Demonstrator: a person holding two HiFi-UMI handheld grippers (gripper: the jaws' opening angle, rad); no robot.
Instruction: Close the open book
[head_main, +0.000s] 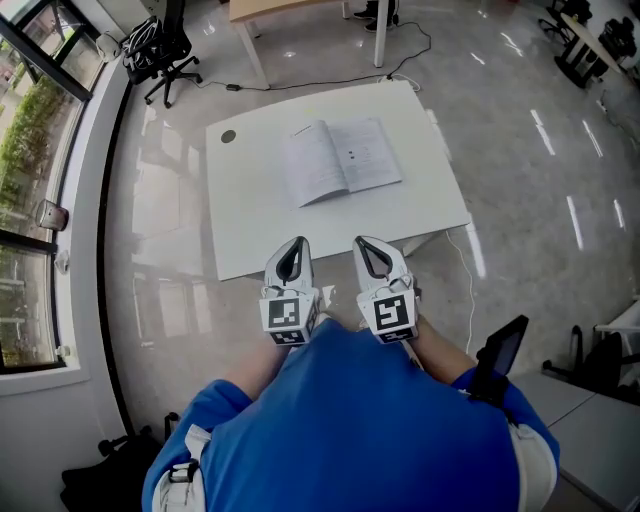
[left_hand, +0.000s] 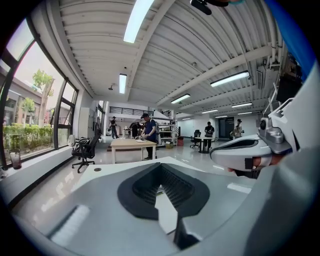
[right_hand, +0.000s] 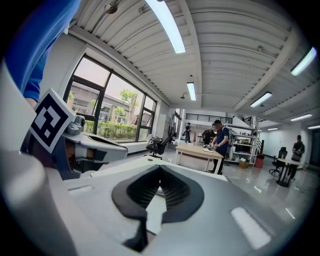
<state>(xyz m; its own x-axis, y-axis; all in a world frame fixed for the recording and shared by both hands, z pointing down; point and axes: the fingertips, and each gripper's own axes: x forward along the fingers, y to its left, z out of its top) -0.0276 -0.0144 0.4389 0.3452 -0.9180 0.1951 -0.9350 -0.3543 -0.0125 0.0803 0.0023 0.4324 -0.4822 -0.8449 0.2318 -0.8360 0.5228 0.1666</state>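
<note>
While the shiny floor (head_main: 520, 130) is reflecting the ceiling lights, the white table (head_main: 250, 210) is holding the open book (head_main: 342, 160) toward its far side, and the left gripper (head_main: 297, 245) and right gripper (head_main: 362, 245) are hanging by the near edge, jaws pinched together, empty.

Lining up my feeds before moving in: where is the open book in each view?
Head view: open book, centre of white table.
Left gripper view: not discernible past left hand-held gripper.
Right gripper view: not discernible past right hand-held gripper.
Shared landmark: black office chair.
</note>
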